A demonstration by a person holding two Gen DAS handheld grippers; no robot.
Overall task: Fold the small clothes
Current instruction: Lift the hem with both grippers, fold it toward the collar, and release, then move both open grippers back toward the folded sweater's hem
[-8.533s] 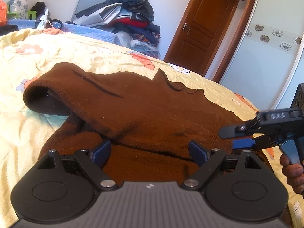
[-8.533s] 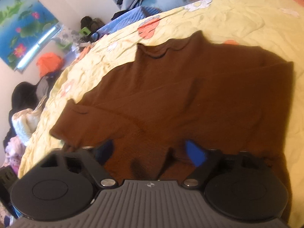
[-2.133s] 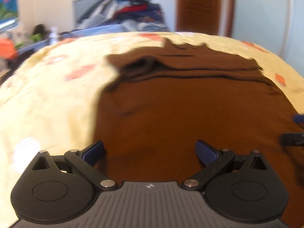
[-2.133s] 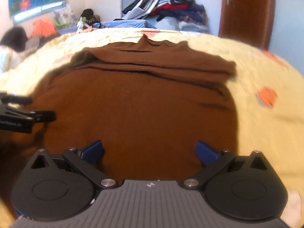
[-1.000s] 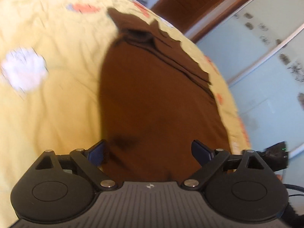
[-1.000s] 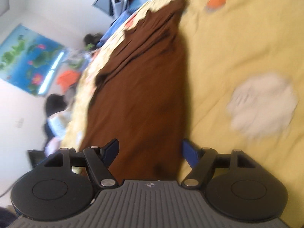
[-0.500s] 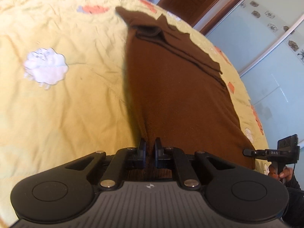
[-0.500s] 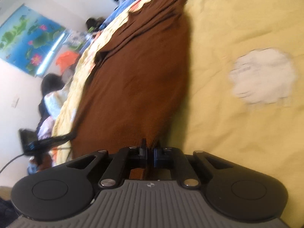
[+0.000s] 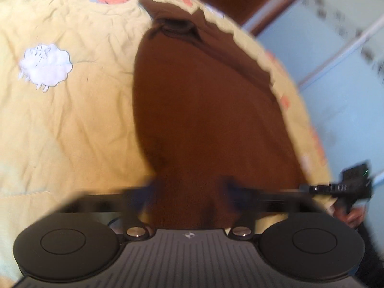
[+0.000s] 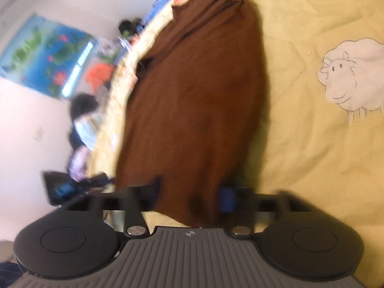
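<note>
Left gripper [image 9: 188, 189]: fingers [image 9: 148, 189] motion-blurred but clearly spread apart, not pinched. Near end of the brown sweater [image 9: 204, 110] sits in the gap between them. Cannot tell if the pads touch the cloth.

Right gripper [image 10: 190, 192]: same picture. Fingers apart, blue pad [image 10: 226, 199] visible on the right one, sweater [image 10: 199, 100] hem bunched between the two. It does not look clamped.

Sweater lies flat on the yellow bedspread [image 9: 72, 120], a long strip running from the near edge of the bed towards the far edge. The sleeves and collar are folded in at the far end. The left gripper is at the strip's near left corner and the right gripper at its near right corner.

From the left wrist view, the right gripper [image 9: 336, 188] shows side-on at the sweater's right corner, with the hand [image 9: 352, 216] under it.

White sheep prints on the bedspread: one left of the sweater [image 9: 45, 67], one right of it [image 10: 352, 79], both clear of the cloth.

Beyond the bed: pale blue wardrobe doors [image 9: 348, 84] on the right side, a blue flower poster [image 10: 45, 55] on the left wall.
</note>
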